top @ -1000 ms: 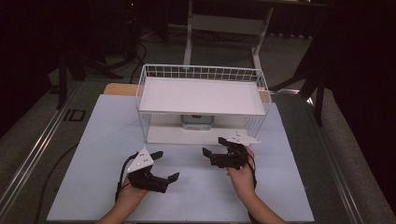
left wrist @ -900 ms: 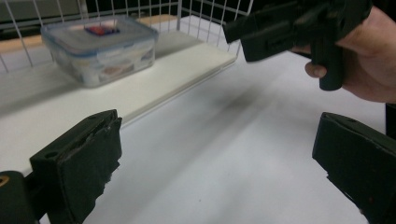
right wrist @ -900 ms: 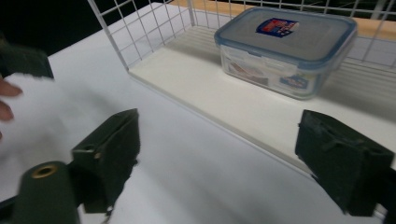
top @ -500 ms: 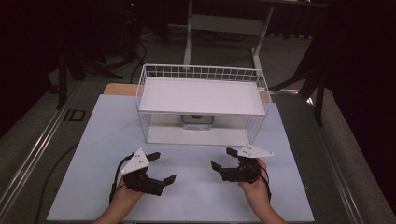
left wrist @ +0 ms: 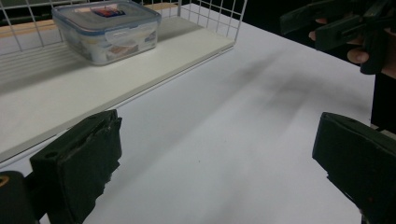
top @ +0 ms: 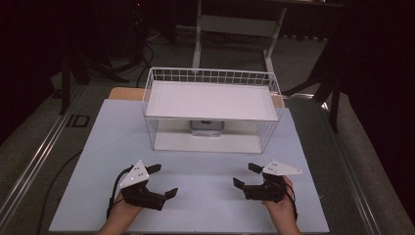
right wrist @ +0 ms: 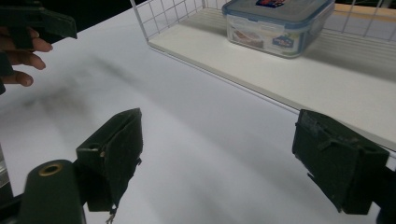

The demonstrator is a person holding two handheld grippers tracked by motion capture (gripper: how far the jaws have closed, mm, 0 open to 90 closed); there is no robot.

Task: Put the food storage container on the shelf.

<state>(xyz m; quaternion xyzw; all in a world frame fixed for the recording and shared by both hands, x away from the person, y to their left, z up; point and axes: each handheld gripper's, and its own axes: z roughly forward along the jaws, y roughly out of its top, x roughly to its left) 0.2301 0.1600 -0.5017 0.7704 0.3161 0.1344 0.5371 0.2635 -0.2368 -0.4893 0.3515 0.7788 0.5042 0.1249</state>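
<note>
Fingers of both the left gripper (top: 159,182) and right gripper (top: 246,176) are spread wide, empty, low over the counter (top: 205,166). Lidded plastic container (left wrist: 106,29) sits on the wire rack's (top: 215,77) lower shelf; probably light, rigid, slick, best pinched across its short sides

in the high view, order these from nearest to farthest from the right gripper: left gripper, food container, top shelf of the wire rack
1. left gripper, level with the right gripper, across the near table.
2. food container, ahead on the rack's lower board.
3. top shelf, above and behind the container.
</note>
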